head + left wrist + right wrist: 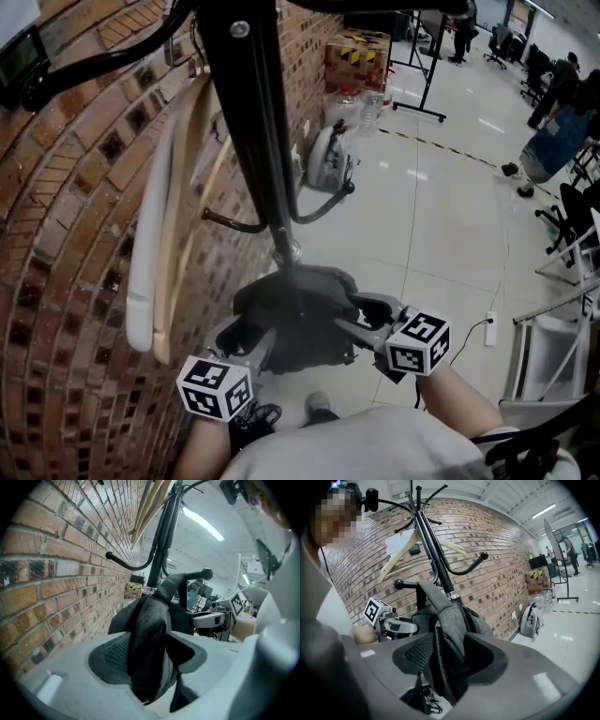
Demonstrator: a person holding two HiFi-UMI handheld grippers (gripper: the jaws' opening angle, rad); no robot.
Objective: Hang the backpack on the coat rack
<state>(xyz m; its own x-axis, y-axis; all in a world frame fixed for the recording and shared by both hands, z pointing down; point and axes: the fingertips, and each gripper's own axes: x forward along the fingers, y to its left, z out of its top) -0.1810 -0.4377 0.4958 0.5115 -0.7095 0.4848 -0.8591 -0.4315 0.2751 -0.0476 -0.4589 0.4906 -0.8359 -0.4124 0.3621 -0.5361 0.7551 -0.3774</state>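
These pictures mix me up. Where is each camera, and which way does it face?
Head view: person's head, down the black metal coat rack onto the grey fabric backpack; left gripper, right gripper show.
Left gripper view: on that gripper, along the brick wall; its jaws show.
Right gripper view: on that gripper, towards that wall; its jaws.
Shared: the backpack.

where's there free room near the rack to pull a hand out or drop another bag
Free: the floor right of the pole, from the second backpack out to the power strip. Crowded: the gap between pole and brick wall, filled by hangers, and around the backpack, with left tool and right tool at it.
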